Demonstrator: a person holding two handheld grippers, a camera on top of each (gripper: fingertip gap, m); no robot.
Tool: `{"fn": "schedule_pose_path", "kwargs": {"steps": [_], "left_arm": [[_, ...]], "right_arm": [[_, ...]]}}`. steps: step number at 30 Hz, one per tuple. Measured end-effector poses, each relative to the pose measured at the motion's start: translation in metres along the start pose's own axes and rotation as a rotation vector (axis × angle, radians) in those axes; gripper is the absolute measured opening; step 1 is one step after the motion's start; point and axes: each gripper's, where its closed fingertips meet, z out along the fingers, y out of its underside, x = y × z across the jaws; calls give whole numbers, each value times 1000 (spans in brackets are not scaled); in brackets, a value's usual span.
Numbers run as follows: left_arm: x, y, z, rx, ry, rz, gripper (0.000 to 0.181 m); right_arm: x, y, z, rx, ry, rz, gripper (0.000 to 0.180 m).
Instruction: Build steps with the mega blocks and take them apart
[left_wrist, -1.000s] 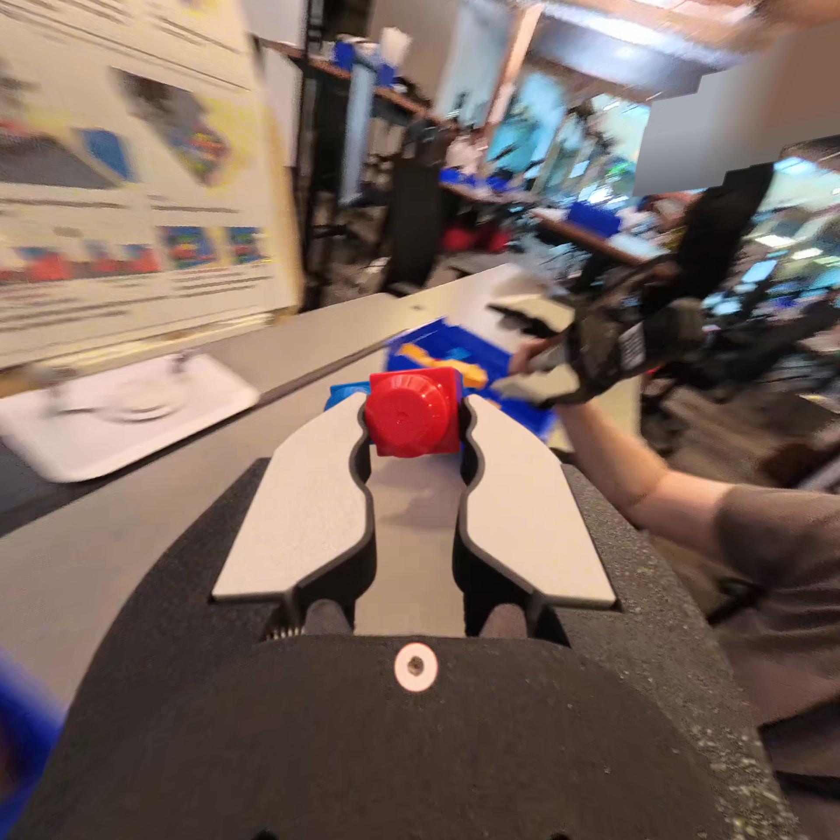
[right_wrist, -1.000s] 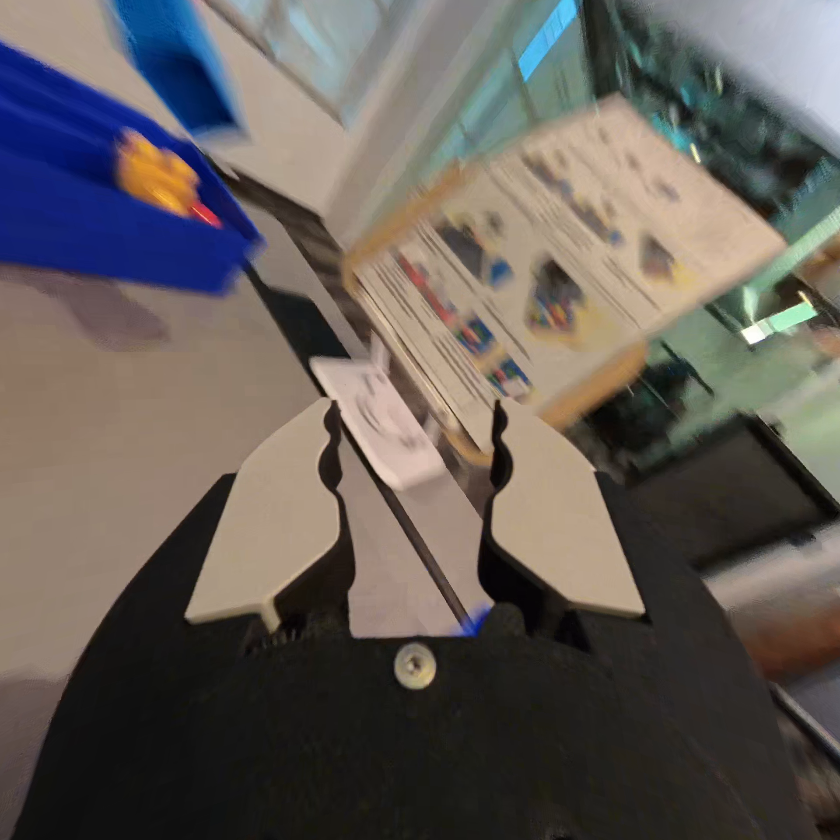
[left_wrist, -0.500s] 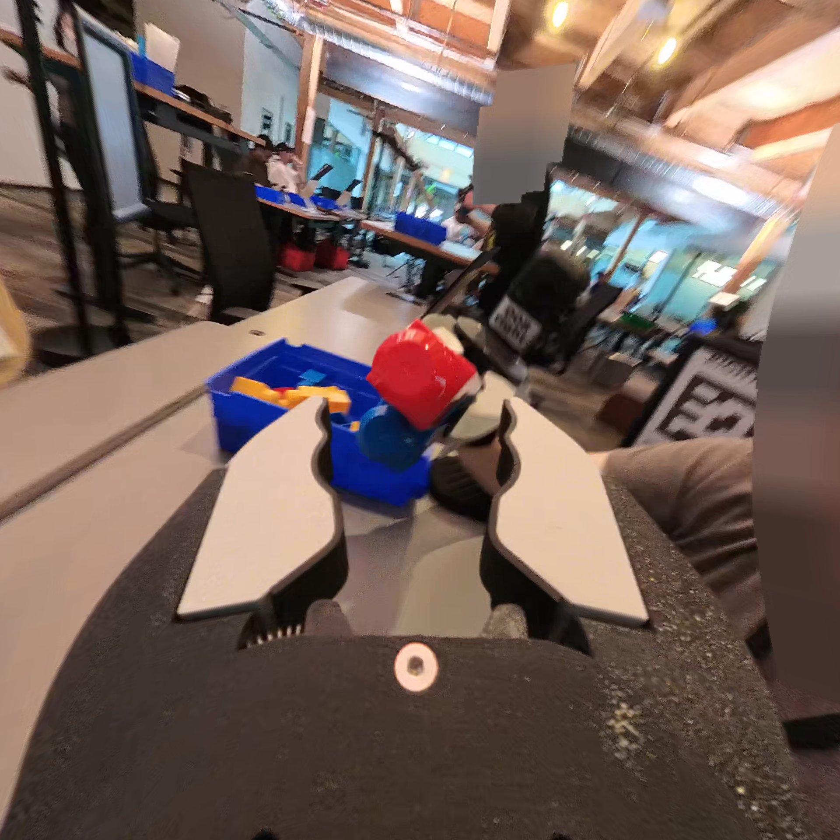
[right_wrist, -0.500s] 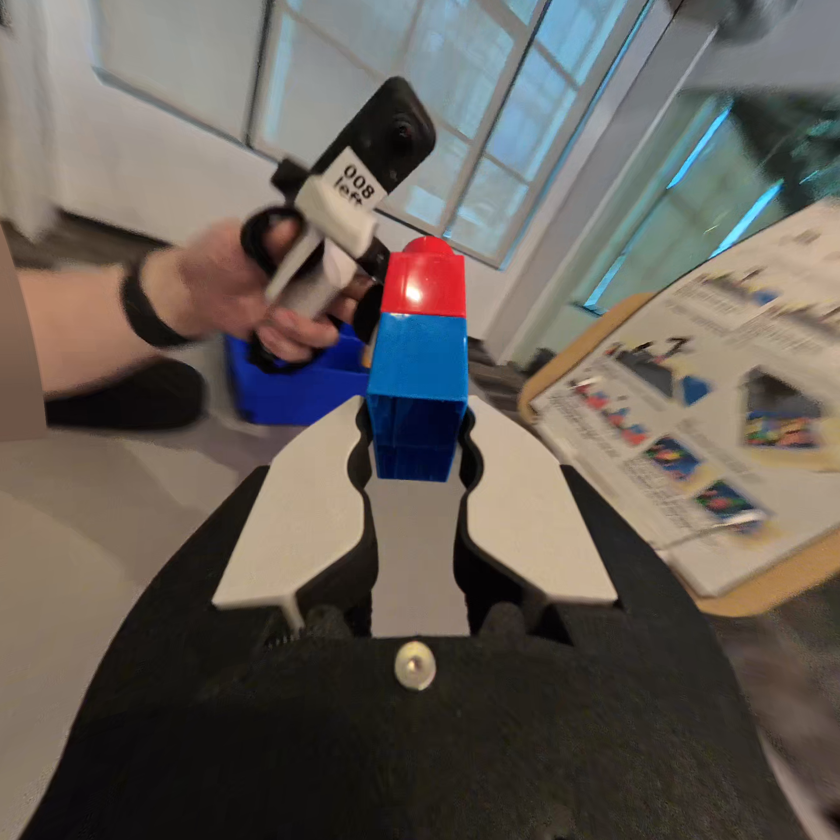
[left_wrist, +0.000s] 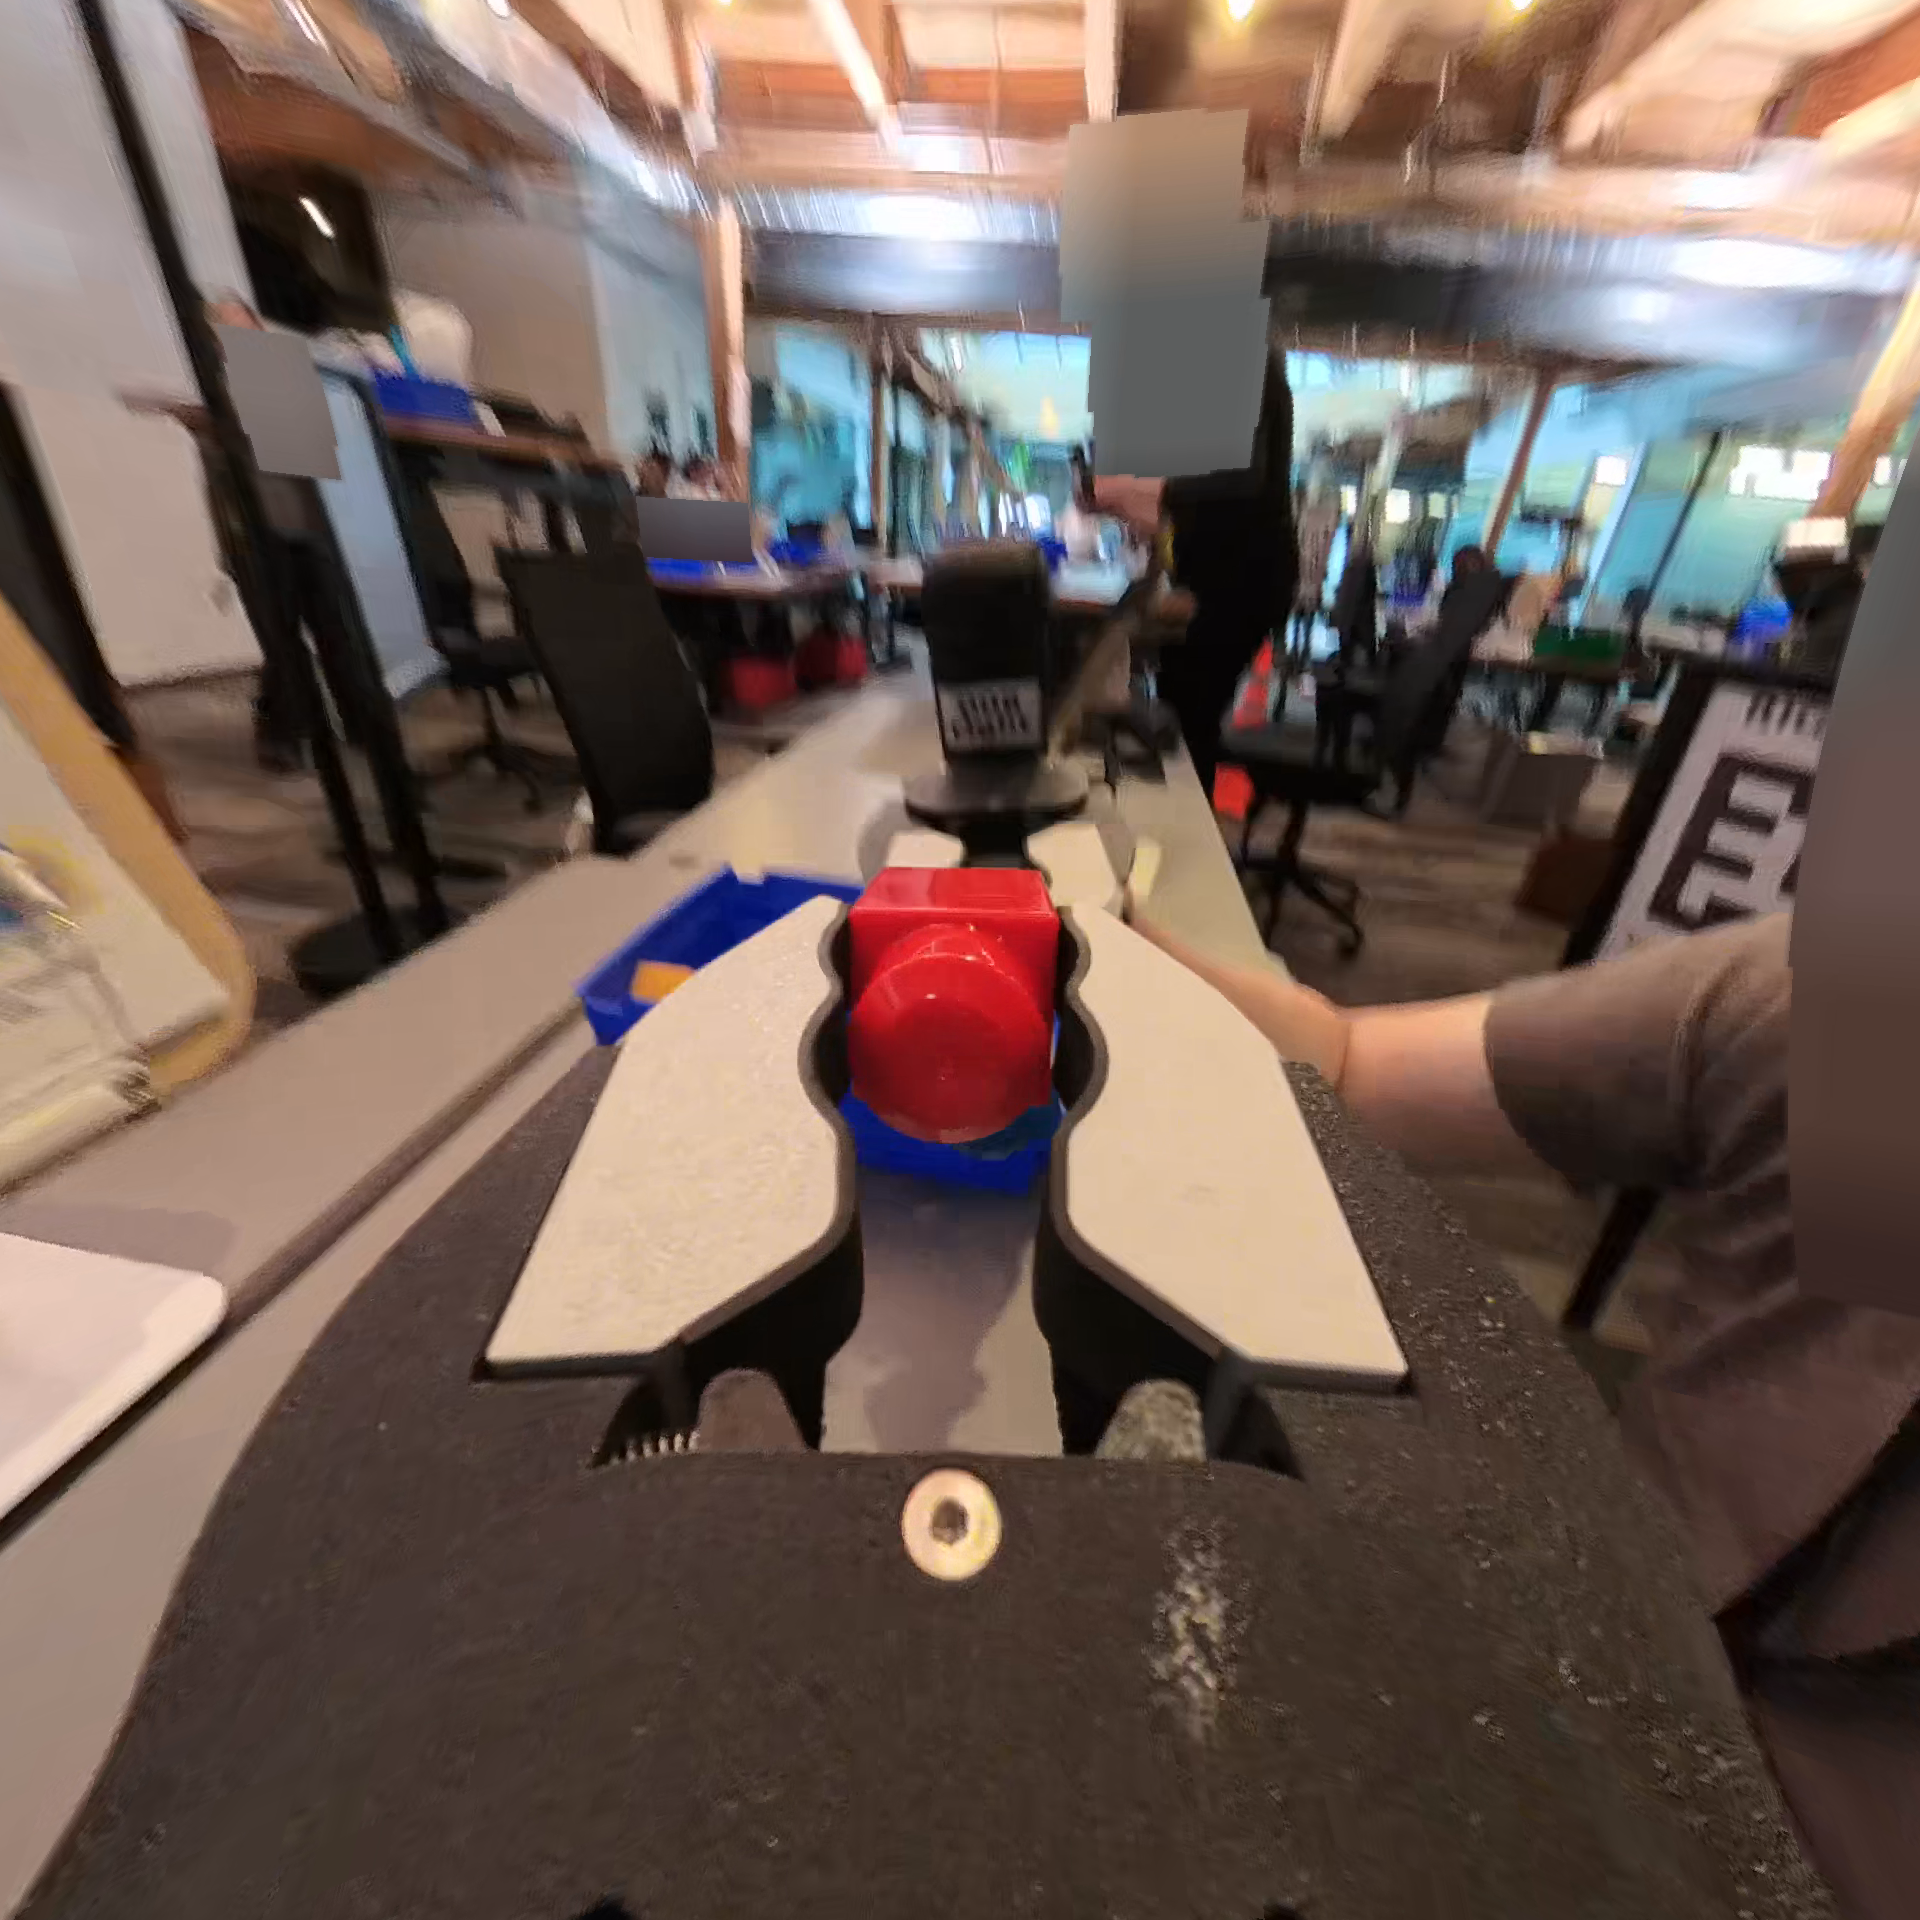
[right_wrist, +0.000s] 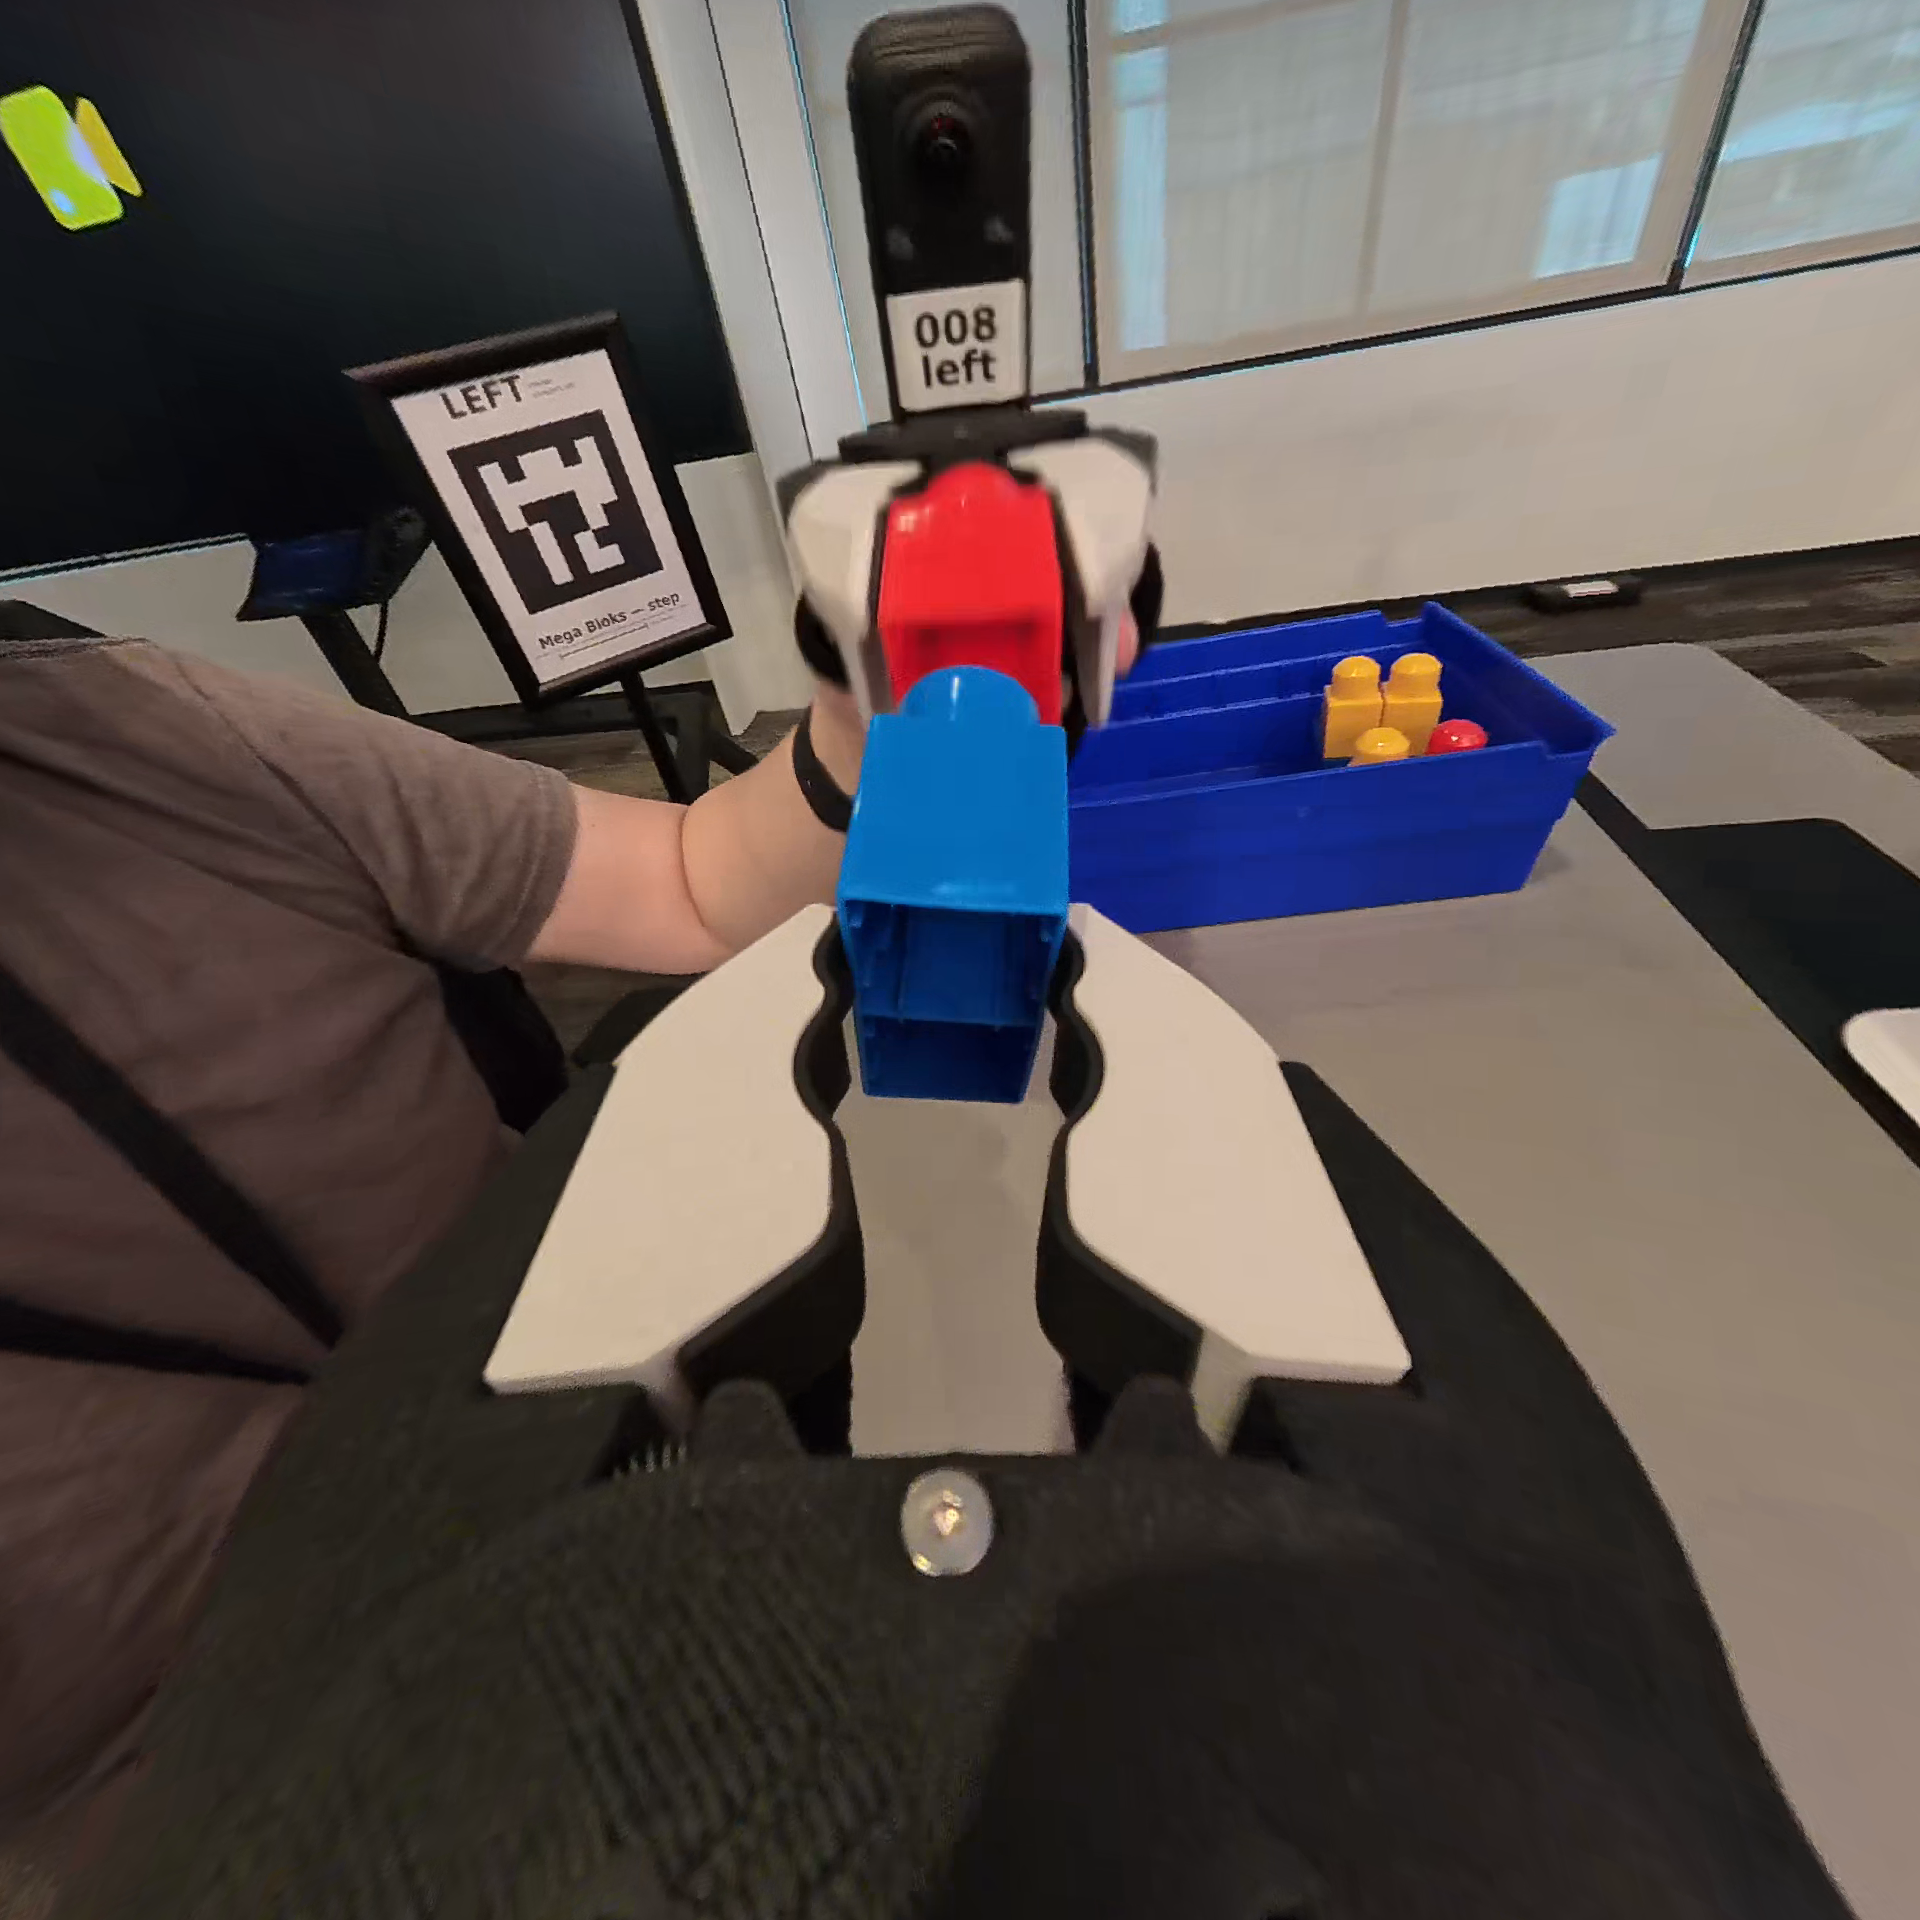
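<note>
In the left wrist view my left gripper (left_wrist: 951, 925) is shut on a red mega block (left_wrist: 951, 997), its stud facing the camera. A blue mega block (left_wrist: 940, 1153) shows just under and behind it. In the right wrist view my right gripper (right_wrist: 951, 935) is shut on the blue block (right_wrist: 951, 883), held in the air. The blue block's stud points at the open underside of the red block (right_wrist: 966, 592). The left gripper (right_wrist: 966, 540) holds that red block facing me. The blue stud is bare. I cannot tell whether the two blocks touch.
A blue bin (right_wrist: 1299, 842) stands on the grey table (right_wrist: 1455, 1091) with yellow blocks (right_wrist: 1382, 707) and a small red block (right_wrist: 1455, 738) inside; it also shows in the left wrist view (left_wrist: 707, 935). A framed marker sign (right_wrist: 551, 509) stands at the left. A white tray (left_wrist: 73, 1340) lies at the left. The tips of one gripper are about 8 cm away from the tips of the other.
Half a second ago my right gripper held the blue block with the red one on top and my left was open. Now my left is shut on the red block and the blue stud is exposed.
</note>
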Motion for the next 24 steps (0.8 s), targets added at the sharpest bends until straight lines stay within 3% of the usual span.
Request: {"fn": "schedule_pose_path", "kwargs": {"steps": [3, 6, 10, 13, 16, 19, 22, 24], "left_arm": [[-7, -32, -39, 97, -25, -21, 36], [-8, -38, -53, 100, -53, -8, 36], [2, -25, -37, 24, -12, 6, 36], [0, -7, -23, -40, -8, -1, 36], [-5, 7, -13, -76, 3, -58, 36], [-14, 16, -7, -74, -5, -139, 36], [-23, 28, 2, -49, 6, -270, 36], [-26, 39, 10, -46, 46, -372, 36]], "right_arm": [[16, -9, -39, -50, 141, -54, 37], [47, -5, -112, -176, 445, -59, 37], [84, 55, -222, -442, 816, 170, 37], [98, 111, -272, -580, 929, 427, 38], [116, 141, -287, -564, 934, 588, 38], [139, 127, -304, -507, 1085, 549, 50], [139, 54, -273, -352, 1103, 174, 54], [118, 0, -216, -227, 995, -148, 56]]}}
